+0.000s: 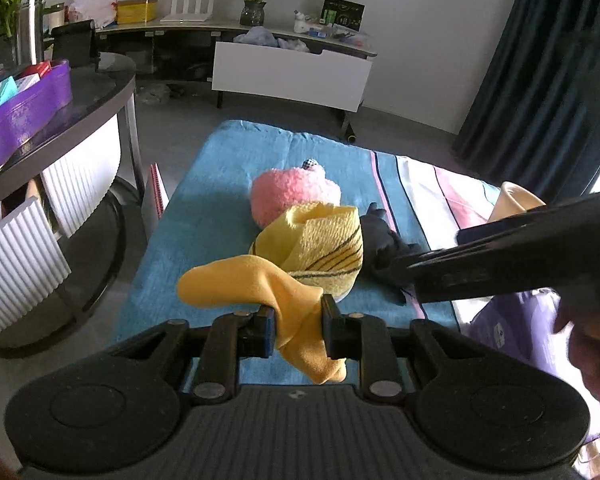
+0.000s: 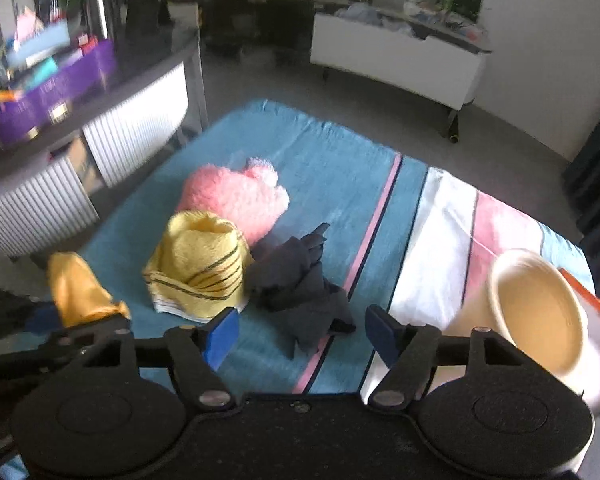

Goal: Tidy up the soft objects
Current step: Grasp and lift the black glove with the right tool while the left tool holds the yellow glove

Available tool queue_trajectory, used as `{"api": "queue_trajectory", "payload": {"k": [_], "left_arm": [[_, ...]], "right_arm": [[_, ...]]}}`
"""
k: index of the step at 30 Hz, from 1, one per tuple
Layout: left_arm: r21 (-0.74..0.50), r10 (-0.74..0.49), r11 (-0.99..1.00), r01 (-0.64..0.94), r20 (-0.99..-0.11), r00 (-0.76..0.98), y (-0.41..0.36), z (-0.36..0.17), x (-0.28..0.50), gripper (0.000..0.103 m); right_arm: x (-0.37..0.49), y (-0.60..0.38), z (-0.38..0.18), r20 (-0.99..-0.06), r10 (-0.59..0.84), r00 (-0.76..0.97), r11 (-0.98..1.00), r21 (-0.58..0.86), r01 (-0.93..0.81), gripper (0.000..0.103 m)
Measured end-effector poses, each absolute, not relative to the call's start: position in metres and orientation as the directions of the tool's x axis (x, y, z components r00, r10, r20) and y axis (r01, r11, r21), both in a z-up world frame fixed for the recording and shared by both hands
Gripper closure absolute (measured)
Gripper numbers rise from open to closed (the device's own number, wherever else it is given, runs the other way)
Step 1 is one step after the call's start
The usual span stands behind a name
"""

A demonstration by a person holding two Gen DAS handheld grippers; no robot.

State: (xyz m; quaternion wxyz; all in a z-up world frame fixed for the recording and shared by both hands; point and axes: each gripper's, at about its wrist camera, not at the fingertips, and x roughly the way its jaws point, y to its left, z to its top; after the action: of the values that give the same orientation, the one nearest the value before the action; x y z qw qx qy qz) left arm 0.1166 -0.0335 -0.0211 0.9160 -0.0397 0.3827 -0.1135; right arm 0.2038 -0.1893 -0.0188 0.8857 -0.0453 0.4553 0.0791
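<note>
A person works two handheld grippers over a bedsheet (image 2: pixel 332 160) spread with soft things. The left gripper (image 1: pixel 299 330) is clamped on an orange cloth (image 1: pixel 236 280), lifted clear near the sheet's near-left edge, its loose ends drooping either side of the pads. The right gripper (image 2: pixel 302 334) stands with jaws wide and empty above a dark crumpled garment (image 2: pixel 300 276) lying mid-sheet, touching a yellow striped towel (image 2: pixel 200 264) that leans on a pink plush toy (image 2: pixel 236 196). The risks: the bunched orange cloth could slip from its narrow pinch, and a closing right gripper could snag the towel too, or knock the cream tub (image 2: pixel 540 312) at the near-right edge.
</note>
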Motion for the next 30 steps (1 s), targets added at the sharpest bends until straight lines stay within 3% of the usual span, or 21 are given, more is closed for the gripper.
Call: {"api": "queue_trajectory", "payload": {"k": [11, 12, 13, 15, 30], "left_arm": [[-0.161, -0.210, 0.978, 0.135, -0.709, 0.673, -0.028, -0.026, 0.127, 0.079], [-0.160, -0.207, 0.978, 0.131, -0.708, 0.675, -0.027, -0.026, 0.127, 0.079], [-0.160, -0.204, 0.979, 0.129, -0.708, 0.676, -0.027, -0.025, 0.127, 0.079], [-0.157, -0.196, 0.980, 0.120, -0.706, 0.680, -0.027, -0.023, 0.127, 0.079], [-0.147, -0.181, 0.983, 0.112, -0.658, 0.731, -0.044, 0.012, 0.105, 0.079]], "right_arm": [[0.259, -0.181, -0.065, -0.886, 0.057, 0.461, 0.974, -0.052, -0.219, 0.022], [0.262, -0.180, -0.070, -0.893, 0.058, 0.447, 0.974, -0.047, -0.221, 0.049], [0.265, -0.180, -0.075, -0.899, 0.057, 0.434, 0.975, -0.044, -0.218, 0.058], [0.265, -0.182, -0.075, -0.893, 0.092, 0.441, 0.979, 0.001, -0.202, 0.065], [0.174, -0.207, 0.001, -0.760, 0.174, 0.626, 0.985, 0.140, -0.105, 0.066]]}}
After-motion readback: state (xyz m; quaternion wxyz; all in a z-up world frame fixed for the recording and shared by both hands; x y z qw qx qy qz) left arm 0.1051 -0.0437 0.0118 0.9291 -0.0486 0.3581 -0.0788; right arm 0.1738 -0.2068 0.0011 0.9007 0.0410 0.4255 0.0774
